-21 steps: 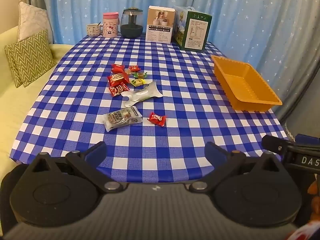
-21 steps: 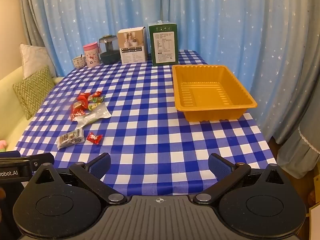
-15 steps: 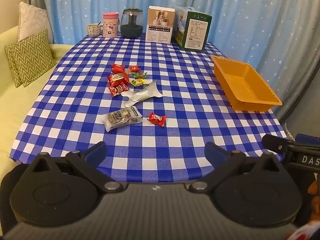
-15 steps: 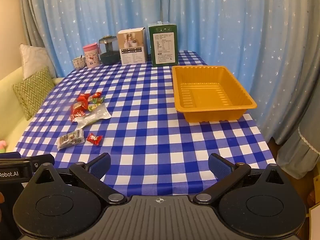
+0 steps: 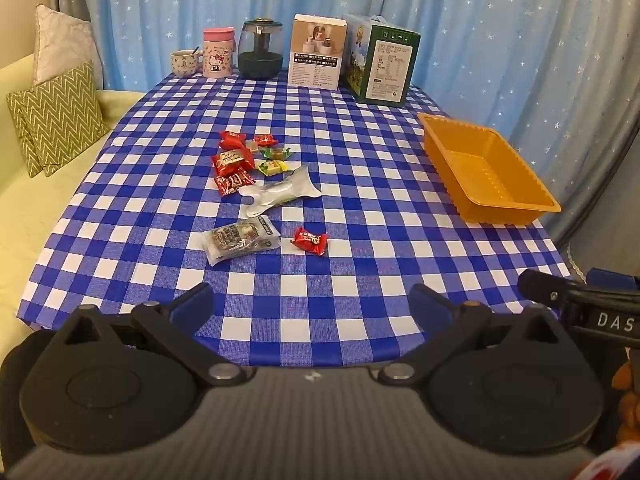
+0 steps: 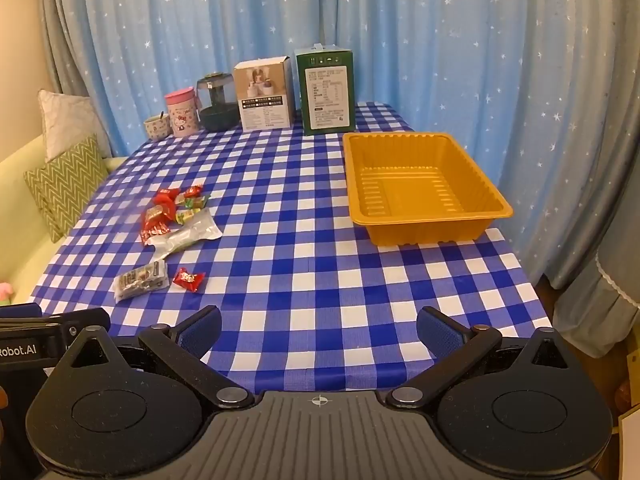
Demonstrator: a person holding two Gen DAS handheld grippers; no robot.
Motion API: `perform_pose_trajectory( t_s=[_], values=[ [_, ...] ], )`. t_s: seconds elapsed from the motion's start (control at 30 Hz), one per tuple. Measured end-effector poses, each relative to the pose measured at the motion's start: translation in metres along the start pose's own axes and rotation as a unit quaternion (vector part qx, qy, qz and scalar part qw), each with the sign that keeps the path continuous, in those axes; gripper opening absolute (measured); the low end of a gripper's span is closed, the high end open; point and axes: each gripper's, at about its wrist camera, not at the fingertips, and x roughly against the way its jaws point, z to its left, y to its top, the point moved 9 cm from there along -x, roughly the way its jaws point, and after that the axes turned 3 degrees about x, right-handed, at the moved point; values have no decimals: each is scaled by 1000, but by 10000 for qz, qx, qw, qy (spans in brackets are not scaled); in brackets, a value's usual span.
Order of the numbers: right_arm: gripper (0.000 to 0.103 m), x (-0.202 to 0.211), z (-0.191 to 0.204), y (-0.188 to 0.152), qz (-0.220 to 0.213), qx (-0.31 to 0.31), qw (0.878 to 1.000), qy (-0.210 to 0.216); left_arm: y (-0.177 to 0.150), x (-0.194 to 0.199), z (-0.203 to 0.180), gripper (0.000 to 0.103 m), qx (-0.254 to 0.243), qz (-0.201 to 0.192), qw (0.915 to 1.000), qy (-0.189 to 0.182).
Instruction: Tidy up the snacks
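Orange tray (image 6: pixel 424 216) empty on checked desk (image 6: pixel 304 240); snacks (image 5: pixel 256 184) well apart; left tool (image 5: pixel 312 312), right tool (image 6: pixel 320 330) both released, holding nothing.

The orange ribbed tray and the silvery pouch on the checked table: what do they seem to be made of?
Orange ribbed tray: probably thin moulded plastic, semi-glossy, with pressed ridges along its walls and floor. Silvery pouch: likely foil or metallised film, shiny and crinkled.

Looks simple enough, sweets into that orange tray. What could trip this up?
The small red candy lies flat on the cloth, so the fingers could pinch the tablecloth too. The silver pouch looks slippery. The orange tray sits near the table's right edge and may slide if bumped.
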Motion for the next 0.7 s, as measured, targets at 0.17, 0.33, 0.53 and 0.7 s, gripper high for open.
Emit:
perform_pose_trajectory(
  t_s=[0.17,0.33,0.53,0.7],
  values=[
    [103,1,0,0,-2,-1,10000,-3,0,1,2,103,19,-10,10000,-12],
    [103,1,-1,1,-3,-6,10000,-4,1,2,1,103,8,-12,10000,-28],
    [103,1,-1,0,-3,-5,10000,1,1,2,1,103,5,-10,10000,-30],
    [103,1,-1,0,-11,-9,10000,-1,1,2,0,103,3,-14,10000,-34]
  ],
)
